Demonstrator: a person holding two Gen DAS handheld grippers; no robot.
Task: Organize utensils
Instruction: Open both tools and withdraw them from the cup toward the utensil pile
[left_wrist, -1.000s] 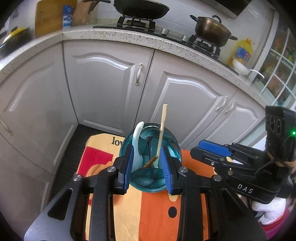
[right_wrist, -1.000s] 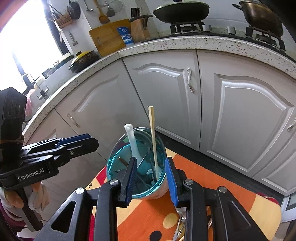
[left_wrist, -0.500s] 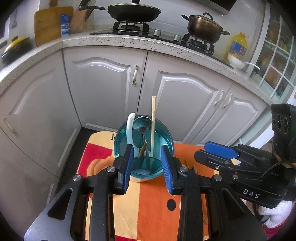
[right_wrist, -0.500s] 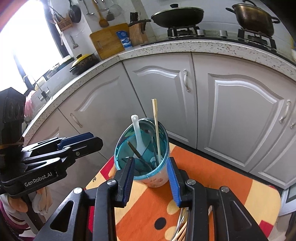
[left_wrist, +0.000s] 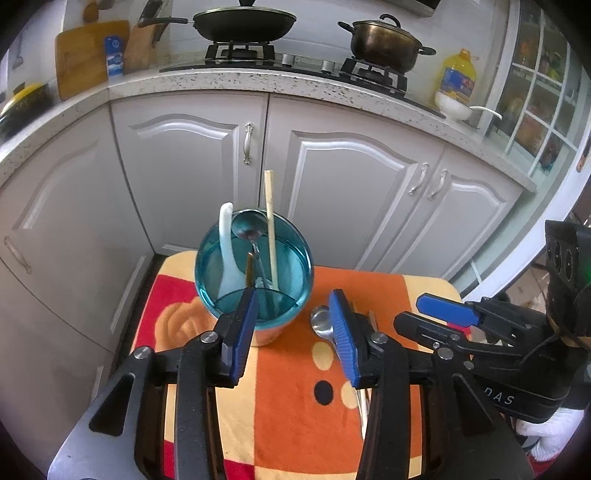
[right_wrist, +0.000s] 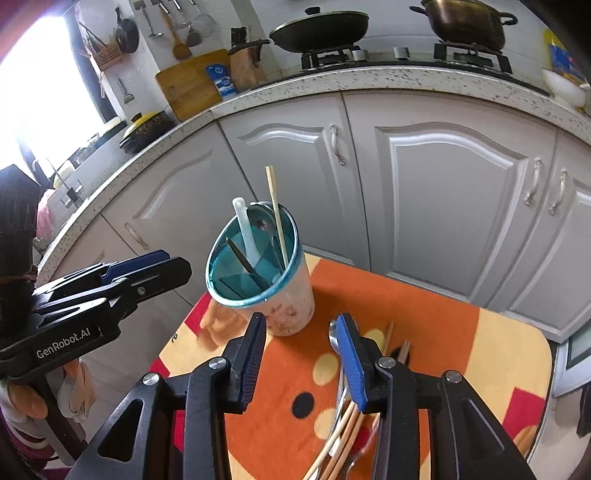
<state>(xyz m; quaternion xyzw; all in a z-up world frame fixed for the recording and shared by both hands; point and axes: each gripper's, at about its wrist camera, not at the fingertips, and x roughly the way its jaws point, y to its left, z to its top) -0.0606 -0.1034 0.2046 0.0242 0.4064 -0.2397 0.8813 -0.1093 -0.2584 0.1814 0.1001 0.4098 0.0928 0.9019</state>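
A teal-rimmed cup (left_wrist: 255, 266) (right_wrist: 258, 269) stands on the orange patterned cloth (left_wrist: 295, 387) (right_wrist: 424, 332). It holds a white spoon (left_wrist: 225, 243), a metal spoon (left_wrist: 249, 227), a light chopstick (left_wrist: 270, 229) and a dark chopstick (right_wrist: 243, 260). My left gripper (left_wrist: 291, 328) is open and empty, just in front of the cup. My right gripper (right_wrist: 301, 350) is open and empty, just in front of and right of the cup. A metal spoon (left_wrist: 320, 323) (right_wrist: 334, 338) and several chopsticks (right_wrist: 343, 435) lie on the cloth under the right gripper.
White kitchen cabinets (left_wrist: 332, 177) and a speckled counter (left_wrist: 258, 79) with a pan and a pot stand behind the small table. The cloth's far edge drops off to the floor behind the cup.
Both grippers have drawn back from the cup and stand wider open. The cup now stands free on the cloth, and the loose spoon and chopsticks have come into view.
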